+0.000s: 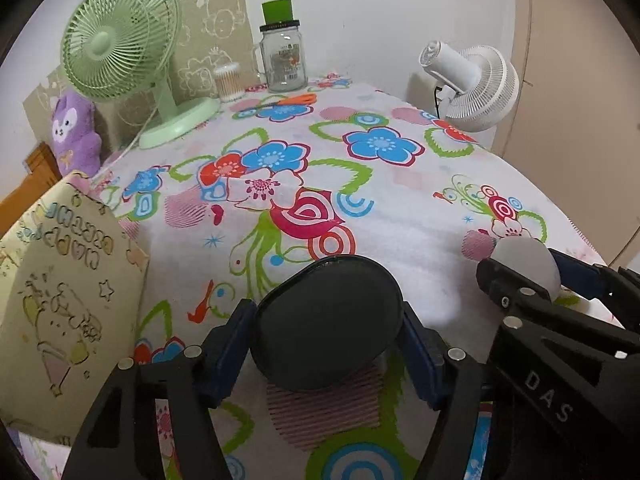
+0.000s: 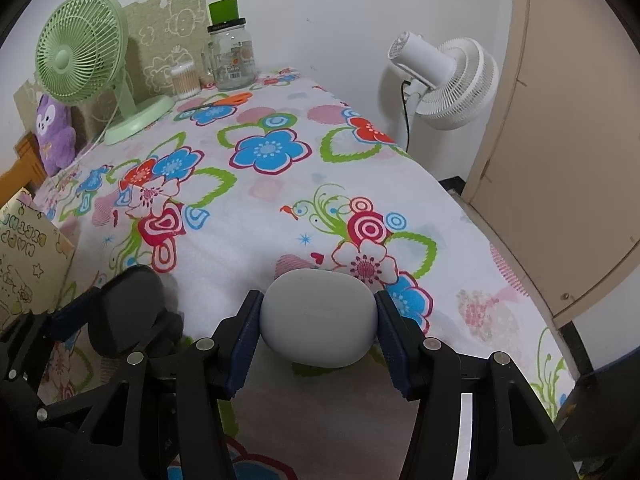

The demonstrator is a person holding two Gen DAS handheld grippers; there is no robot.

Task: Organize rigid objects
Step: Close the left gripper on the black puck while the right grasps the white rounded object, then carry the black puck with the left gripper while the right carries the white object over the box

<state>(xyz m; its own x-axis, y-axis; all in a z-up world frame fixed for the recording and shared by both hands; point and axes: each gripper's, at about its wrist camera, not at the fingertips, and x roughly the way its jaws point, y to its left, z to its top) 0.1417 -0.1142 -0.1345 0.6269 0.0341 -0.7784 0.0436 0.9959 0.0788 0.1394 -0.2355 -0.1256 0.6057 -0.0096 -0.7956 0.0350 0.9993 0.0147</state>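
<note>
A: Where's the black case (image 1: 326, 322)?
B: Lower centre of the left wrist view, clamped between the left gripper (image 1: 326, 344)'s blue pads. Its long axis runs from lower left to upper right, the broad face tilted toward the camera.

A: And the white case (image 2: 319, 316)?
B: Lower centre of the right wrist view, squeezed by the right gripper (image 2: 318, 332), long axis across the frame, side to side.

A: Anything hidden?
B: Both undersides; whether either touches the floral cloth (image 2: 260, 200) is unclear. The paper bag (image 1: 68, 280) is cut off at the left edge. The green fan (image 1: 120, 40) stands upper left.
</note>
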